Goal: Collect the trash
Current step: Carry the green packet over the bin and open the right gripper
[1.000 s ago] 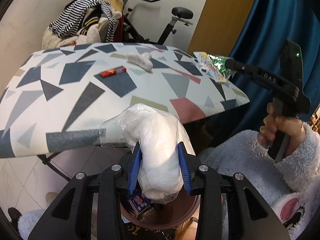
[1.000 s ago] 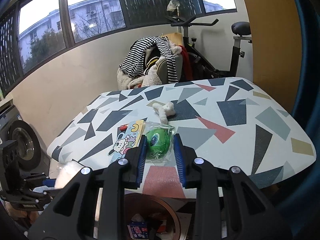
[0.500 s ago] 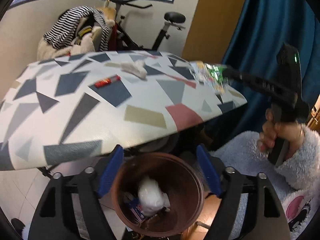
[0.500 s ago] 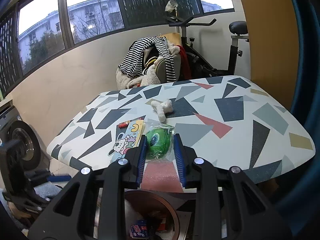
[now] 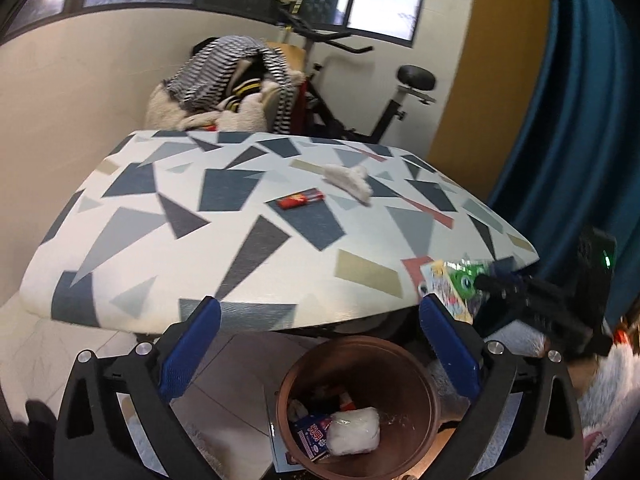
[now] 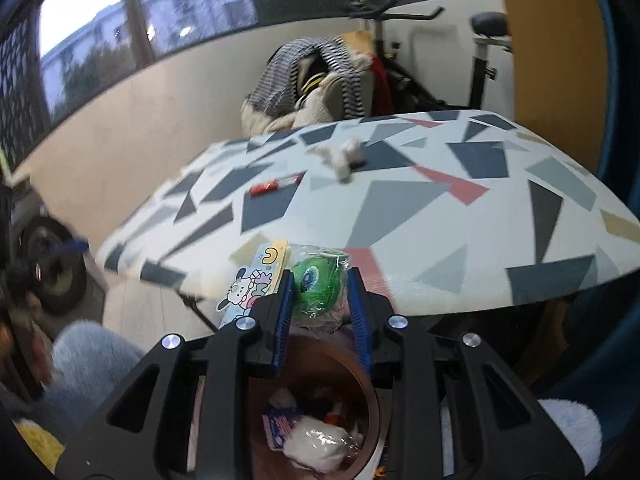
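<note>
My left gripper (image 5: pixel 320 344) is open and empty above the brown bin (image 5: pixel 416 360), which stands on the floor under the table's near edge. A white plastic-wrapped bundle (image 5: pixel 354 430) lies in the bin beside a blue-and-red carton (image 5: pixel 314 436). My right gripper (image 6: pixel 320 300) is shut on a clear packet with a green toy (image 6: pixel 318 280) and a cartoon card, held over the bin (image 6: pixel 370 392). The packet (image 5: pixel 460 280) also shows in the left wrist view. On the table lie a red wrapper (image 5: pixel 300 199) and a white crumpled tissue (image 5: pixel 350 180).
The table (image 5: pixel 160 240) has a patterned cloth with grey, blue and red shapes. A chair piled with clothes (image 5: pixel 228 84) and an exercise bike (image 5: pixel 360 92) stand behind it. A blue curtain (image 5: pixel 580 120) hangs on the right. A washing machine (image 6: pixel 44 264) stands at the left.
My left gripper opened and dropped the white bundle into the bin, then lifted and moved back. My right gripper carried the green packet from the table edge to above the bin.
</note>
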{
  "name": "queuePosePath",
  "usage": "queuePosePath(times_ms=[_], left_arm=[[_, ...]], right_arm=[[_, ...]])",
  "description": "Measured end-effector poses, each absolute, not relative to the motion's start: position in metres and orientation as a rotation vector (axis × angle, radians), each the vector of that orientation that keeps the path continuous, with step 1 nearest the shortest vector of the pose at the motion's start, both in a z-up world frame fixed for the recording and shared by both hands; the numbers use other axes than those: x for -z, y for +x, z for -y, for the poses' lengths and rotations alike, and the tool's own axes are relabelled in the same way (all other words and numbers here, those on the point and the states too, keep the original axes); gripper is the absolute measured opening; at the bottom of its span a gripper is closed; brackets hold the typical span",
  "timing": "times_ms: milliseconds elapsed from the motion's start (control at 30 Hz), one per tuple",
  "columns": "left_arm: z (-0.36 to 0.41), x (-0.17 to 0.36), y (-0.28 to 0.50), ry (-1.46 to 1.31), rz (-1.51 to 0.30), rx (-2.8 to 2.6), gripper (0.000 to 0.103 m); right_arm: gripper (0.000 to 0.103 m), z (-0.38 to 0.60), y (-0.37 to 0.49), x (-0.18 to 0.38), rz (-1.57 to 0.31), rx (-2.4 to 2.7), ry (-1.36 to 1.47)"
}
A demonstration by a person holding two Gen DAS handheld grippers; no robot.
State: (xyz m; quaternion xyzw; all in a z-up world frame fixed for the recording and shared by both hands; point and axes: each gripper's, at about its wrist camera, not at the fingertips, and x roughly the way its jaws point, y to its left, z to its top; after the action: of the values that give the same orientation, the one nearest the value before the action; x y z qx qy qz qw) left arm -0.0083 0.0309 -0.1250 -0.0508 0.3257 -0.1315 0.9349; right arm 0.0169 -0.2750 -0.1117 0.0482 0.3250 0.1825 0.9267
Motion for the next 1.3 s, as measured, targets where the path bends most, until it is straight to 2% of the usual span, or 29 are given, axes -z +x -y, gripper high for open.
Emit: queuePosePath(times_ms=[367, 933, 1000, 1033, 1100, 1200, 1300], left_arm=[[-0.067, 0.134, -0.013, -0.194, -0.68, 0.118, 0.097], [-0.074, 0.139, -0.013, -0.218, -0.692, 0.085, 0.097], [-0.074, 0.139, -0.012, -0.216, -0.692, 0.084, 0.097], [-0.074, 0.139, -0.012, -0.215, -0.691, 0.083, 0.097], [-0.075, 0.14, -0.012, -0.215, -0.685, 0.079, 0.097], [-0.076, 0.14, -0.012, -0.215, -0.677, 0.073, 0.097], [-0.076, 0.141, -0.013, -0.21, -0.673, 0.07, 0.097]], right_arm=[[0.031, 0.22, 0.017, 0.144, -0.754, -0.49, -0.1], [0.033, 0.205, 0.016, 0.155, -0.757, -0.462, -0.125], [0.038, 0.205, 0.016, 0.154, -0.748, -0.45, -0.135], [0.044, 0.207, 0.015, 0.151, -0.72, -0.416, -0.143], [0.077, 0.207, 0.012, 0.15, -0.702, -0.399, -0.14], [0.091, 0.214, 0.012, 0.149, -0.683, -0.338, -0.123], [0.096, 0.221, 0.013, 0.147, -0.682, -0.299, -0.09]])
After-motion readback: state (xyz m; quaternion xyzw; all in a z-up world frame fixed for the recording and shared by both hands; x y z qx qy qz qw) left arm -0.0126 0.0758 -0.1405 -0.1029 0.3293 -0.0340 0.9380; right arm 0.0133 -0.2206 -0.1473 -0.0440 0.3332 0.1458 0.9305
